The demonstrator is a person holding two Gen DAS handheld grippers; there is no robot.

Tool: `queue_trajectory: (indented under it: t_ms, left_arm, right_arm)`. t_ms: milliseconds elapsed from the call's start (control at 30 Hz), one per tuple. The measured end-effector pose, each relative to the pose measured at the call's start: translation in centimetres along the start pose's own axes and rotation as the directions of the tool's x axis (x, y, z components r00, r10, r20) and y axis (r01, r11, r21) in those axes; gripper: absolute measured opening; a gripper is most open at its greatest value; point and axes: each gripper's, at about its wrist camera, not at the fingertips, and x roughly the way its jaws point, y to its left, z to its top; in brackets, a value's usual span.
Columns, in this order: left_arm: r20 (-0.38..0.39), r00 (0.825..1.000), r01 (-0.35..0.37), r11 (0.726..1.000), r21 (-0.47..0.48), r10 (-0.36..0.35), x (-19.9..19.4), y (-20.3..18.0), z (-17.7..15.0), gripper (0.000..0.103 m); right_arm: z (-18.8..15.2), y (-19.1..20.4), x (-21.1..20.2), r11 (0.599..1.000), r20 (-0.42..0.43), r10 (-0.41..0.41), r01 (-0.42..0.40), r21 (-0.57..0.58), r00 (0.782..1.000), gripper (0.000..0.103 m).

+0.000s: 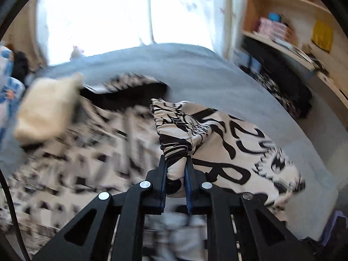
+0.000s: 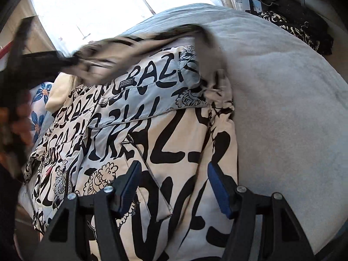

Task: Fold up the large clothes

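At the bottom centre of the left view, the left gripper (image 1: 176, 169) is clenched on a sleeve (image 1: 174, 130) of the jacket (image 2: 152, 134); the cuff stands up mid-frame. The pinch looks small, so a quick pull could slip it free. In the right view, the right gripper (image 2: 171, 187) hangs released over the jacket's body, holding nothing down, so the jacket could drag across the blanket (image 2: 282, 97) that spreads to the upper right.
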Motion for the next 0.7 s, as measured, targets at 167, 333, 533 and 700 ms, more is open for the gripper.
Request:
queue_trajectory:
  t_ms: [167,333,533,700]
  left_arm:
    - [-0.047,0.988,-0.151,0.989,-0.005,0.150,-0.7,7.4,-2.7,0.015]
    - [-0.297,0.941,-0.181,0.983,-0.036,0.162,4.2,12.1,-9.5,0.029]
    - [-0.336,0.942,-0.094,0.967,-0.238,0.009,6.1,14.7,-11.8,0.041]
    - [-0.325,0.946,-0.079,0.963,-0.257,-0.009,7.6,14.9,-11.0,0.053]
  right_arm:
    - [-0.1,0.5,0.7,1.000,-0.029,-0.010,0.009,-0.013,1.000,0.063]
    - [0.4,0.4,1.1,1.000,-0.058,-0.004,0.005,0.009,0.998,0.063]
    - [3.1,-0.3,0.3,0.999,-0.040,-0.019,0.020,0.026,0.999,0.064]
    - [6.5,-0.8,1.8,0.994,-0.024,-0.108,0.108,0.017,0.994,0.064]
